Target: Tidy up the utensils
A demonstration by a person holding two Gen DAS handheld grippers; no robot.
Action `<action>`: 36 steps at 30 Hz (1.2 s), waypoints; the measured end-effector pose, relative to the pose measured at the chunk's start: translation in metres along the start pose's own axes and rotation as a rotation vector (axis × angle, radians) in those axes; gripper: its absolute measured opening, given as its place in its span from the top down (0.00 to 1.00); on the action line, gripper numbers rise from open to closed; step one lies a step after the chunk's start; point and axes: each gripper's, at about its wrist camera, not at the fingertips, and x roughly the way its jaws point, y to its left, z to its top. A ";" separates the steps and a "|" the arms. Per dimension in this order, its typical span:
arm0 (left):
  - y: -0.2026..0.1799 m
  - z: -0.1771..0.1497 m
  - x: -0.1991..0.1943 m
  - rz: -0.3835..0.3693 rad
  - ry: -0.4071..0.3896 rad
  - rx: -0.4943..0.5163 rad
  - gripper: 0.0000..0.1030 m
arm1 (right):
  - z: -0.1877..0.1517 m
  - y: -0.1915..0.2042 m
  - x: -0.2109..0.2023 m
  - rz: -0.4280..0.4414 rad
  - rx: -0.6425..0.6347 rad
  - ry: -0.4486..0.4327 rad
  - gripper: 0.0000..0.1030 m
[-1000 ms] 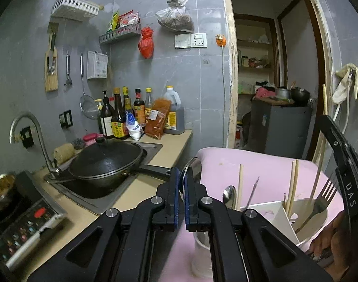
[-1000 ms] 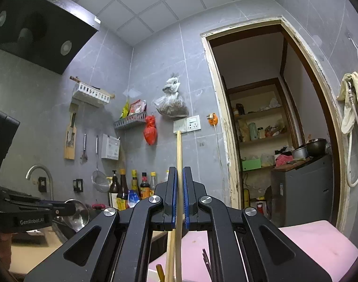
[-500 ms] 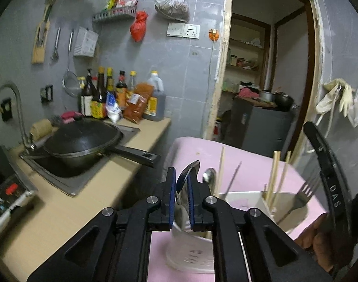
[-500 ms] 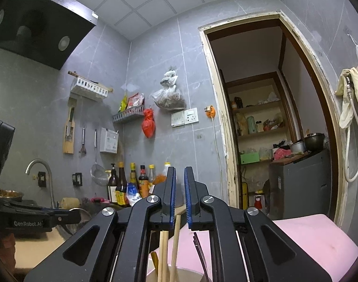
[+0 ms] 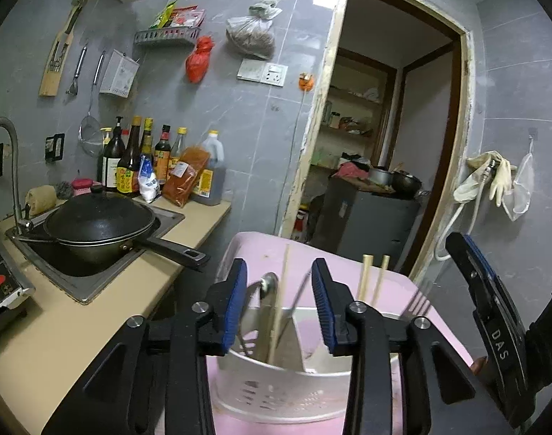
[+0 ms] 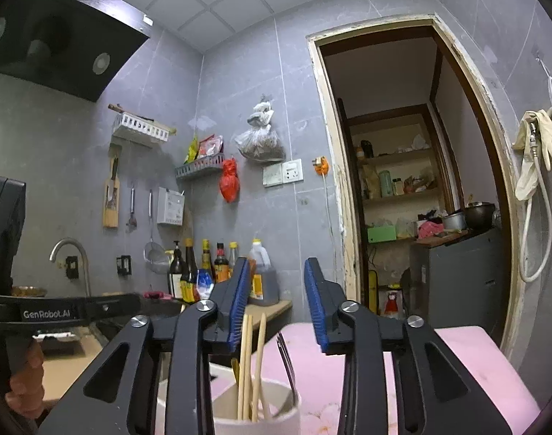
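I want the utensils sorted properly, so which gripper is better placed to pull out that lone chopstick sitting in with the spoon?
Left. The left gripper is open directly over that compartment, the lone chopstick rising between its fingers beside the spoon. The right gripper hangs open over the chopsticks on the holder's other side.

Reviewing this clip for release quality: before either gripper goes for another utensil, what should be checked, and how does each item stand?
1. Left gripper open, nothing between its fingers: ok.
2. Right gripper open, empty: ok.
3. Chopsticks stand inside the white utensil holder, leaning on its rim: ok.
4. Fork stands in the same compartment as the chopsticks: ok.
5. Spoon upright in the holder's left compartment: ok.
6. Holder sits steady on the pink surface: cannot tell, its base is hidden.
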 end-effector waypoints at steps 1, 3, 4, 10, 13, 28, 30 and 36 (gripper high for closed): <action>-0.002 -0.001 -0.003 -0.003 -0.005 0.001 0.63 | 0.001 -0.001 -0.003 -0.001 -0.001 0.006 0.68; -0.006 -0.005 -0.007 -0.005 -0.014 0.004 0.60 | 0.003 -0.003 -0.013 -0.009 -0.007 0.022 0.64; -0.007 -0.007 -0.009 -0.007 -0.016 0.005 0.59 | 0.003 -0.004 -0.017 -0.012 -0.007 0.028 0.63; -0.018 -0.020 -0.025 -0.006 -0.027 0.017 0.44 | 0.003 -0.014 -0.049 -0.035 -0.003 0.074 0.49; -0.026 -0.027 -0.033 -0.003 -0.027 0.046 0.36 | 0.004 -0.019 -0.065 -0.049 0.005 0.095 0.34; -0.050 -0.071 -0.075 -0.015 -0.053 0.127 0.06 | -0.008 -0.024 -0.140 -0.122 0.012 0.179 0.01; -0.050 -0.077 -0.080 -0.016 -0.047 0.128 0.05 | -0.012 -0.023 -0.148 -0.133 0.016 0.196 0.00; -0.050 -0.097 -0.097 -0.001 -0.055 0.114 0.05 | -0.019 -0.021 -0.168 -0.182 0.026 0.215 0.00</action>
